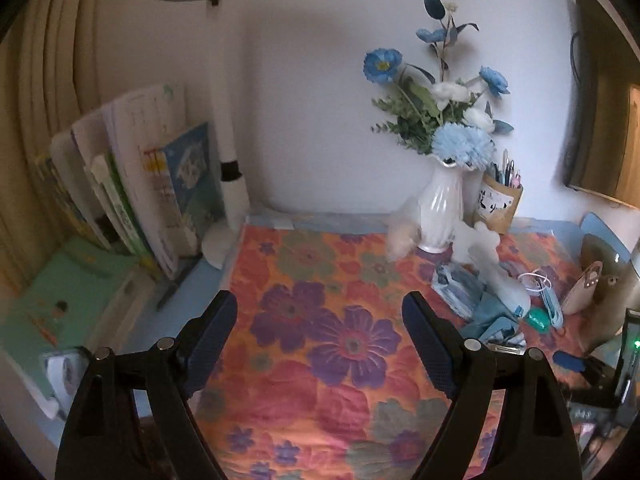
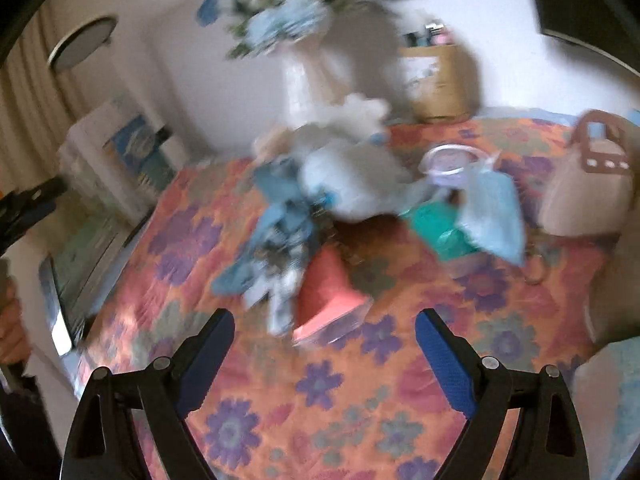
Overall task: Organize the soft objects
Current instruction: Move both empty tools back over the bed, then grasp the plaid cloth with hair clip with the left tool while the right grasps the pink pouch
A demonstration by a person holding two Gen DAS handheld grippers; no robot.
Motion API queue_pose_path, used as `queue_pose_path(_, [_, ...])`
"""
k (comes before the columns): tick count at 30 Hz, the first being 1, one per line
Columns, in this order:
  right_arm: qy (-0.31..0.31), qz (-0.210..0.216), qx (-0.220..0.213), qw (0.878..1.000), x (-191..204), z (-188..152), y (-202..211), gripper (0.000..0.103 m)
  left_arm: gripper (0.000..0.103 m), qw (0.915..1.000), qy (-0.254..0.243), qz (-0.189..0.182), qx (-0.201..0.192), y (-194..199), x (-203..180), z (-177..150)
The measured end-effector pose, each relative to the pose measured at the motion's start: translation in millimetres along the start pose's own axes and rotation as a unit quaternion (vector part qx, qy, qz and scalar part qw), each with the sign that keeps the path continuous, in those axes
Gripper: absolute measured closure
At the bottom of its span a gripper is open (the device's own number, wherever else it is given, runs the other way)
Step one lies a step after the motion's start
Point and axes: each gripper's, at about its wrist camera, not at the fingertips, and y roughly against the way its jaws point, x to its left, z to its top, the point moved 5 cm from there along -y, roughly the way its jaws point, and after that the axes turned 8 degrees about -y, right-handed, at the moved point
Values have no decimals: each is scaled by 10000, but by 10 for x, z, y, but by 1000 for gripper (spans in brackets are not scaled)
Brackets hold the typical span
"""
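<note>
The left gripper (image 1: 320,316) hangs over the flowered cloth (image 1: 320,360) with its jaws spread wide and nothing between them, only bare cloth under the blue pads. The right gripper (image 2: 325,334) also stands spread and empty above the same cloth, near a pink pack (image 2: 330,300) that lies just beyond its fingertips. The soft things to be sorted lie in a loose heap on the far right of the table: a white plush toy (image 1: 486,256) near the foot of the white vase (image 1: 440,208), blue fabric pieces (image 1: 490,316) in front of it, and blue face masks (image 1: 550,300) with white loops to the right, beside a small green object (image 1: 538,318). In the right wrist view the heap is smeared by blur (its edges cannot be told apart), with the plush toy (image 2: 352,172) at the middle, blue fabric (image 2: 276,232) to its left and a mask (image 2: 494,212) to its right. A beige handbag (image 2: 588,192) stands at the far right edge. Behind the vase stands a tan pen holder (image 1: 498,202), and on the far left, books (image 1: 152,184) stand beside a white lamp post (image 1: 228,128).
</note>
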Motion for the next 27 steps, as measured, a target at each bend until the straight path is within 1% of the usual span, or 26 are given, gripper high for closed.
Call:
queue_pose_path(2, [-115, -162, -46, 9998, -124, 44, 2, 34, 19, 9992, 92, -399, 31, -91, -109, -49])
queue_pose_path(3, [-182, -207, 9, 9996, -187, 54, -20, 35, 19, 9970, 114, -752, 131, -208, -276, -121])
queue_pose_path(4, [-240, -261, 81, 9993, -251, 48, -46, 38, 19, 9951, 99, -956, 218, -297, -402, -191])
queue_pose_path(5, [-266, -299, 114, 9991, -299, 35, -65, 40, 19, 9915, 63, -1251, 349, -439, -620, -290])
queue_pose_path(7, [-316, -173, 226, 9991, -326, 5, -107, 41, 20, 9839, -133, -1704, 514, -627, -997, -443])
queue_pose_path(8, [-268, -130, 245, 9993, -298, 10, -110, 41, 22, 9807, -219, -1849, 590, -695, -1146, -497])
queue_pose_path(10, [-33, -191, 218, 9996, -209, 8, -112, 41, 37, 9732, -357, -2116, 828, -838, -1418, -581])
queue_pose_path(12, [211, -272, 257, 9991, -97, 5, -167, 41, 37, 9657, -416, -2354, 1011, -950, -1594, -616])
queue_pose_path(15, [484, -454, 359, 9972, 41, 28, -310, 41, 38, 9583, -307, -2597, 1147, -1037, -1663, -629])
queue_pose_path(18, [659, -384, 446, 9961, 166, 54, -449, 41, 38, 9528, -89, -2739, 1308, -1147, -1667, -626])
queue_pose_path(19, [718, -406, 500, 9953, 193, 53, -500, 41, 38, 9524, -65, -2738, 1341, -1175, -1683, -633])
queue_pose_path(20, [775, -491, 560, 9942, 203, 40, -543, 44, 38, 9527, -51, -2709, 1373, -1195, -1683, -649])
queue_pose_path(21, [836, -599, 587, 9930, 210, 29, -572, 52, 38, 9534, -62, -2665, 1415, -1210, -1687, -672])
queue_pose_path(22, [893, -644, 555, 9924, 220, 22, -563, 52, 38, 9538, -85, -2635, 1441, -1213, -1690, -698])
queue_pose_path(24, [865, -536, 501, 9935, 216, 5, -507, 55, 38, 9537, -104, -2633, 1451, -1191, -1670, -733])
queue_pose_path(27, [747, -718, 422, 9937, 102, -49, -359, 55, 38, 9553, -122, -2576, 1447, -1192, -1662, -782])
